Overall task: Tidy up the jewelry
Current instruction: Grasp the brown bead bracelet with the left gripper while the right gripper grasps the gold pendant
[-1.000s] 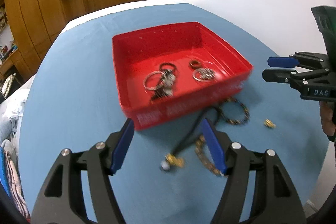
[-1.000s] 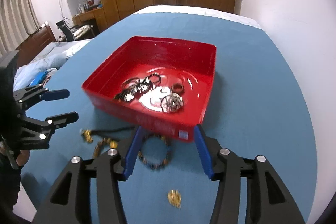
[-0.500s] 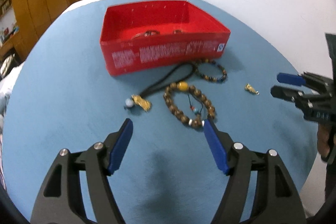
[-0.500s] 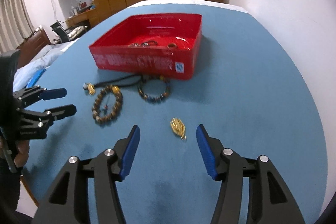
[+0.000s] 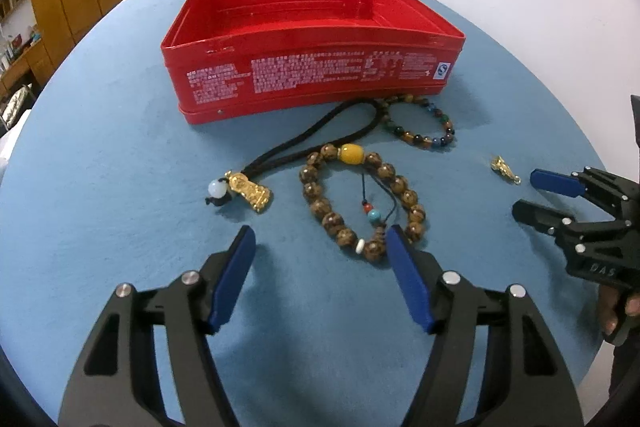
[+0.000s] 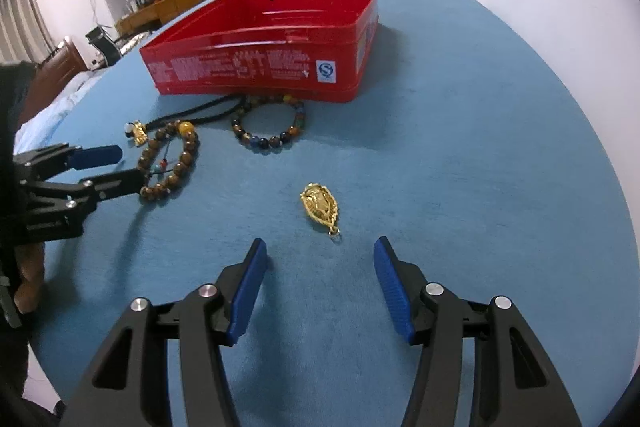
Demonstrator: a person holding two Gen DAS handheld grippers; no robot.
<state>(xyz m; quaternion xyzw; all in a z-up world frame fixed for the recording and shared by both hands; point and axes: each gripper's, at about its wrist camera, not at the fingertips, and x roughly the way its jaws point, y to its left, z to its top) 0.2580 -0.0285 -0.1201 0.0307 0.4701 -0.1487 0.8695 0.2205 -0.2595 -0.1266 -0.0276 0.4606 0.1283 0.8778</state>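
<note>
Both tongs hang low over the blue tabletop (image 6: 480, 131), and this looks like the reaching step, just before a pick-up. The left tongs (image 5: 320, 247) are spread wide with nothing between them, and the tip of one blue finger (image 5: 394, 247) sits right at the near edge of the brown bead bracelet (image 5: 360, 199). The right tongs (image 6: 318, 259) are spread too and hold nothing; the little gold pendant (image 6: 320, 207) lies just ahead of the gap. The red tin box (image 5: 312, 67) stands farther back, and the loose jewelry lies in front of it, on the tabletop, not inside. From so low I cannot see the bottom of the box. Next, I think each pair of tongs needs to slide forward a bit, go down around its piece and squeeze gently. The pendant is flat, shiny and thin, so it may be hard to nip off the soft cloth. The brown bracelet is a floppy ring of round, speckled beads with one fat yellow bead and a thin string tail, so it will droop when lifted. Close by lie a black cord with a gold charm (image 5: 252, 189) and a white bead, and a dark bead bracelet (image 5: 424, 127) touching the front of the box.
</note>
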